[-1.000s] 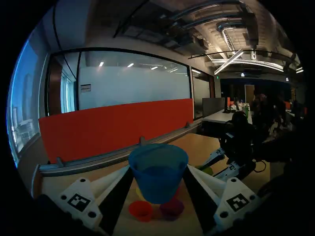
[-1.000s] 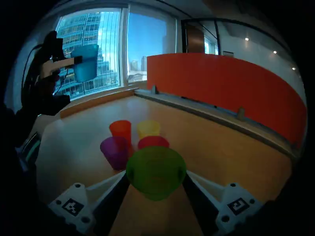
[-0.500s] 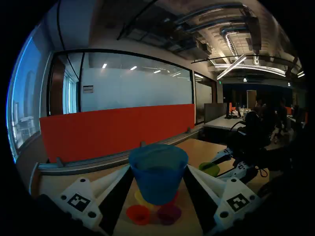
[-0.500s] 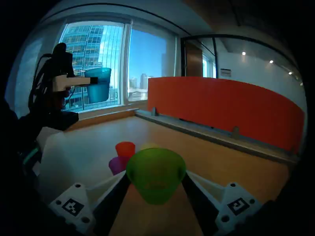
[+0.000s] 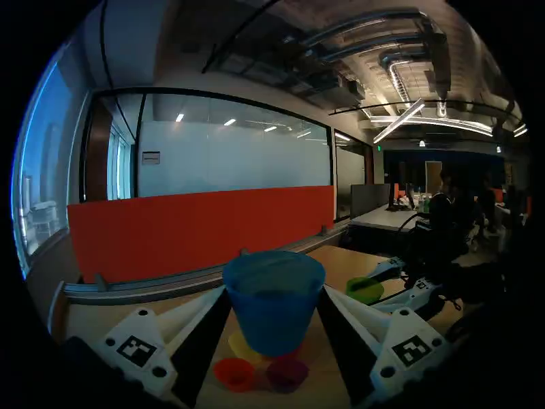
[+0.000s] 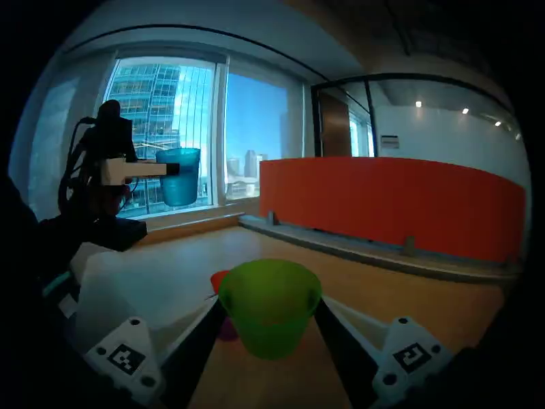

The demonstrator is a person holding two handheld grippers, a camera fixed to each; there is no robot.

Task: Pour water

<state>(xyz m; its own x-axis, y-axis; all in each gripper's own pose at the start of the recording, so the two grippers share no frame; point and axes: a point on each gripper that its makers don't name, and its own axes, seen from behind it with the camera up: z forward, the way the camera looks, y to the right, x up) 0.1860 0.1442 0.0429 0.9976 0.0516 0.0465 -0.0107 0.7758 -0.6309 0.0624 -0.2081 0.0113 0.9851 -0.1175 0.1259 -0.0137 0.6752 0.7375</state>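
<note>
Your main risk is a spill. The blue cup (image 5: pixel 274 308) looks to have water in it. The left gripper (image 5: pixel 274 300) pinches it only by its side walls, and it hangs high above the table (image 6: pixel 170 266). Tip it before the green cup (image 6: pixel 270 307) is under its lip, and the water lands on the table or on the orange cup (image 5: pixel 234 373), purple cup (image 5: pixel 286 373) and yellow cup (image 5: pixel 242 345) just below that gripper. The two held cups are well apart. From the left gripper, the green one sits ahead, to the right and lower. Rolling your wrist fast could make the water slop over the rim, and it might also let the cup slide in the fingers.

Both grippers are held roughly level, with their cups upright. The left is closed on the blue cup, a finger pressing each side. The right gripper (image 6: pixel 270 310) is clamped on the green cup the same way. I can't tell whether that cup is empty. From the right gripper, the left one is up and off to the left, raised against the window (image 6: pixel 163 123).
</note>
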